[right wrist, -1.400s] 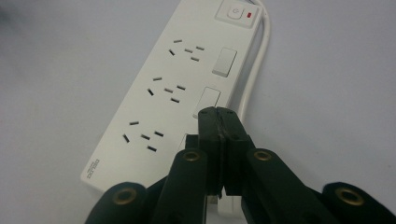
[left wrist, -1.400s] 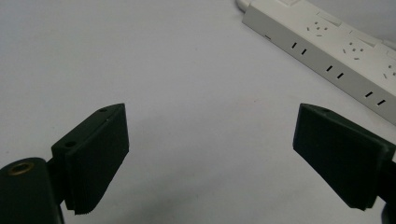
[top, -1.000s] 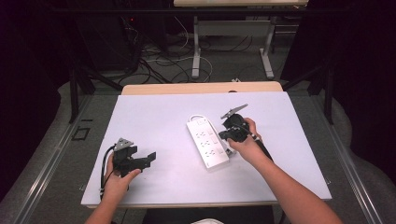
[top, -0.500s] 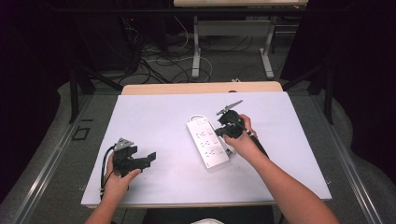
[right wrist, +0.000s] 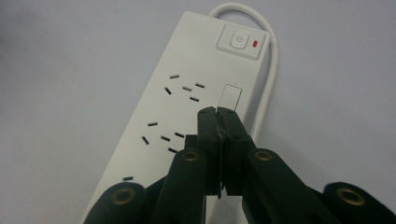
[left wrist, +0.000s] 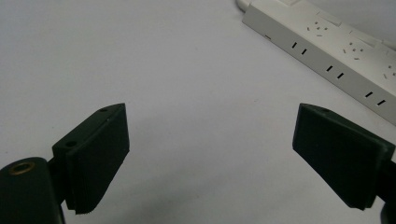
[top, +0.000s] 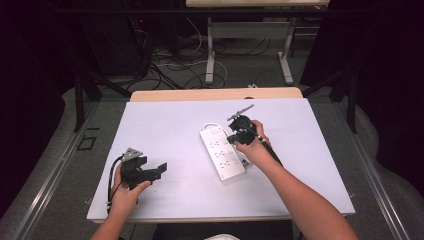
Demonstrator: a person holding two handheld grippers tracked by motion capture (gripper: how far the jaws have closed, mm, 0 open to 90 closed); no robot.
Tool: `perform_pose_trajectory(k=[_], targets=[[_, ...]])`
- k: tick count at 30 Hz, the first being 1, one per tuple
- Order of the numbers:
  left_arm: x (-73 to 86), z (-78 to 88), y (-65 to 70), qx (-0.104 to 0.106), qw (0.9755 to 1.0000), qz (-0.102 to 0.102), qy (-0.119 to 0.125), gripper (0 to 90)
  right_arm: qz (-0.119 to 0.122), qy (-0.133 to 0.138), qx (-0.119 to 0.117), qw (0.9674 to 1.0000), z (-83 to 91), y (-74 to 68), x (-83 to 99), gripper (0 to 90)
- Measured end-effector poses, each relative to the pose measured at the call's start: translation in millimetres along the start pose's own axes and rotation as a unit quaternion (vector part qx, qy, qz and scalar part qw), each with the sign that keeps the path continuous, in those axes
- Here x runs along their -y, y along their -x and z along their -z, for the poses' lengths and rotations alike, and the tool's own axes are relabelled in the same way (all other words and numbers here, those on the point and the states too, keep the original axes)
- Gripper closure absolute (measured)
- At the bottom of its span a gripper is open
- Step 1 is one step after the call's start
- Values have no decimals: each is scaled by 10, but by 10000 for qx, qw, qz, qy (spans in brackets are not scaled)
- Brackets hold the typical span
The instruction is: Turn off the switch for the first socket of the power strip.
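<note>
A white power strip (top: 222,152) lies at the middle of the white table, its switch end pointing away from me. Its power button (right wrist: 238,40) with a red light sits at the top of the right gripper view. My right gripper (top: 234,137) hovers over the strip's far half, jaws shut with nothing between them; its tips (right wrist: 218,114) are just short of the button. My left gripper (top: 156,171) rests near the front left of the table, jaws wide open and empty. The strip (left wrist: 345,60) shows at the upper right of the left gripper view.
The white table top (top: 165,125) has a wooden strip along its far edge (top: 200,95). The strip's white cord (right wrist: 271,60) loops past the switch end. Cables and table legs (top: 210,55) stand on the floor beyond.
My right gripper has moved left and slightly toward me, coming over the power strip's far half. The left gripper has stayed put.
</note>
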State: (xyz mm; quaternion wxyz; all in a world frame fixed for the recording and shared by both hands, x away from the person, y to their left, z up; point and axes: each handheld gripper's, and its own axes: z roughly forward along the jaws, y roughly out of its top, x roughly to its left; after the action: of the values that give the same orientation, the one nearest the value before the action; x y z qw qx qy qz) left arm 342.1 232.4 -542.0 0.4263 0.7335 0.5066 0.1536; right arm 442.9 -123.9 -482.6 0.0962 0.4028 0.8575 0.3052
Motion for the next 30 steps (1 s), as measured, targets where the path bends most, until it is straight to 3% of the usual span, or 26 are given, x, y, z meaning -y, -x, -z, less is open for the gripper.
perform_pose_trajectory(k=[9,10,11,17,20,21,22,23,24,25,26,30], targets=[[-3,4,0,6,10000,-18,-37,111,-49,-79,37,9999,-110,0,-30,891],[-3,4,0,5,10000,-20,-38,111,-80,148,19,9999,-153,-1,-22,891],[-3,4,0,4,10000,-21,-38,110,-124,-130,69,9998,-133,-14,-40,890],[-3,3,-2,6,10000,-25,-39,110,-32,-61,52,10000,-215,11,-47,891],[-3,3,-2,7,10000,-24,-39,111,-99,-81,130,9998,-258,13,-48,890],[-3,3,-2,7,10000,-24,-40,111,-90,43,75,9999,-284,23,-38,889],[-3,3,-2,7,10000,-25,-42,111,-89,-188,97,9997,-264,22,-50,889],[-3,3,-2,9,10000,-26,-43,111,-116,214,46,9997,-328,28,-27,888],[-2,2,-2,11,10000,-22,-46,111,-71,-775,157,9968,-216,33,-92,887],[1,-3,0,3,10000,-13,-15,110,-165,-618,147,9978,-246,27,-78,887],[0,-3,0,4,10000,-14,-18,111,-163,-160,155,9996,-315,34,-47,885],[1,-1,-1,1,10000,-16,-29,111,-147,-213,137,9996,-339,39,-49,885]])
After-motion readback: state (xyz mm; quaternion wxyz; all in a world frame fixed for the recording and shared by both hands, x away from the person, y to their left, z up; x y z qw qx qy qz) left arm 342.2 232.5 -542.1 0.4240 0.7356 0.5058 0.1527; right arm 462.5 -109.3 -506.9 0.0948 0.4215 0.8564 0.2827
